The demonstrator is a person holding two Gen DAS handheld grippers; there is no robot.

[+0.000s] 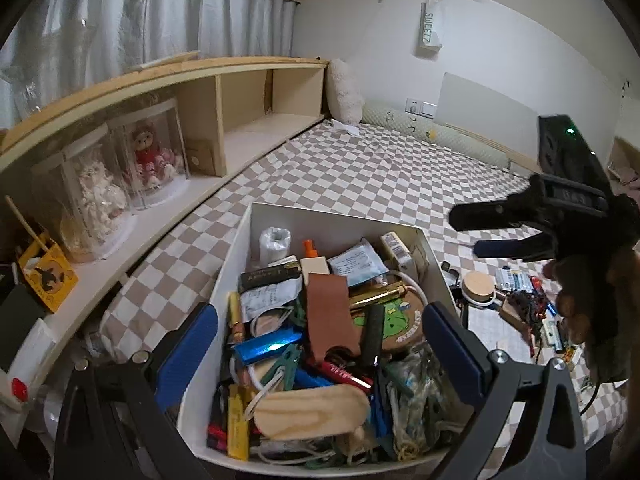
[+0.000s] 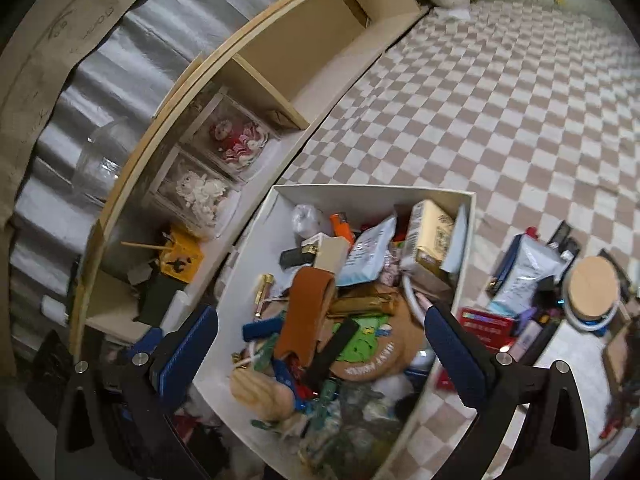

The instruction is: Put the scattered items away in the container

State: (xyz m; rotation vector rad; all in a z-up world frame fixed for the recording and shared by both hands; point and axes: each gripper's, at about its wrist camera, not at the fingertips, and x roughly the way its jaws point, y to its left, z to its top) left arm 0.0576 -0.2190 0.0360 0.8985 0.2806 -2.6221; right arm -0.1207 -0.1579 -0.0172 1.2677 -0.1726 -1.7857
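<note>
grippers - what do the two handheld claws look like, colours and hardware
Both match: black angular frames, silver round bolts at the joints, and flat blue textured pads on the fingers. The right claw, seen side-on from the left wrist, carries a black box with a green light. Left claw looks the same.

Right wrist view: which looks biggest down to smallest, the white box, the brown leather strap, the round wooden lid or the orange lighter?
1. White box
2. Brown leather strap and round wooden lid: they look similar in size, so I won't rank them.
3. Orange lighter
</note>
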